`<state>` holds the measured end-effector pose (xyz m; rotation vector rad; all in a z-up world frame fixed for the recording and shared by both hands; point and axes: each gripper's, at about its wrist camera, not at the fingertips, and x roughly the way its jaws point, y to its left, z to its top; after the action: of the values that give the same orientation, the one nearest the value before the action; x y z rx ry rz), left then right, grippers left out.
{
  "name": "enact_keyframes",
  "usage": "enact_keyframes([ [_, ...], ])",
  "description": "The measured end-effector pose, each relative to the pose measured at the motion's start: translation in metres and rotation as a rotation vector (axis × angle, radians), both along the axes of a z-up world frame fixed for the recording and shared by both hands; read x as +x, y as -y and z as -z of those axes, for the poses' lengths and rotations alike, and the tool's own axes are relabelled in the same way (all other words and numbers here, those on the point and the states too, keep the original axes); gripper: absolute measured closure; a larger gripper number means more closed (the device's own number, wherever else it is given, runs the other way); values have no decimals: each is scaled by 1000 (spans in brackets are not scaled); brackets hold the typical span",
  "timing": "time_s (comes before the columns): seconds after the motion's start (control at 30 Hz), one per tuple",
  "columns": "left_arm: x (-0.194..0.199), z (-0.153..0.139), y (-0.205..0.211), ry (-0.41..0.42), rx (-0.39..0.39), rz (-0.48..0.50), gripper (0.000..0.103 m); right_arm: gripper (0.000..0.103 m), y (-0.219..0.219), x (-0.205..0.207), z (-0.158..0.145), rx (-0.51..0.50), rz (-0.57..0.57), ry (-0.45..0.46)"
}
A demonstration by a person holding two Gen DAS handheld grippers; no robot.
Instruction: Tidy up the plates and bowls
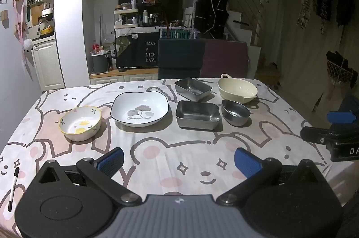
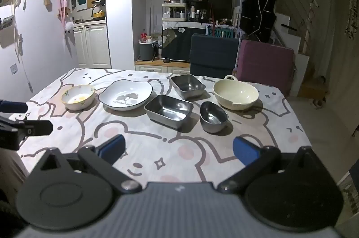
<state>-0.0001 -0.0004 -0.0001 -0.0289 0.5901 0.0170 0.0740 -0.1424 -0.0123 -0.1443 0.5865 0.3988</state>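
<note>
I have both tools hanging over the near edge of the table (image 1: 67, 89), which is covered in a cartoon bear cloth. My left gripper (image 1: 178, 162) is spread wide with nothing between its blue pads (image 1: 112, 161), and my right gripper (image 2: 178, 149) is just as wide and empty. Each is angled down toward the dishes, and neither touches any of them.

I count 6 dishes laid out ahead of me. At the far left sits the flowered bowl (image 1: 80, 122) with a yellow rim. Just beside it, to the right, is the white square plate (image 1: 139, 108) with a leaf print and a dark rim. Next comes the near steel tray (image 1: 197, 114), and behind it the far steel tray (image 1: 193, 89), the 2 close together but apart. Right of the near tray stands the oval steel bowl (image 1: 235, 112). Behind that is the cream bowl (image 1: 237, 89), with a handle at its far side and a spout toward me.

A black marker (image 1: 13, 188) lies on the cloth at my far left. Behind the table stand a dark blue chair (image 2: 213, 53) and a purple chair (image 2: 265, 62).
</note>
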Motion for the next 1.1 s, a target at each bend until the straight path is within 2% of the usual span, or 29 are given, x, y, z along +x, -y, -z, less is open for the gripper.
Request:
enact_keyframes([
  [1.1,-2,2,-3,-6,-10,-6,0,0,-2,0,1,9,-4,-9],
])
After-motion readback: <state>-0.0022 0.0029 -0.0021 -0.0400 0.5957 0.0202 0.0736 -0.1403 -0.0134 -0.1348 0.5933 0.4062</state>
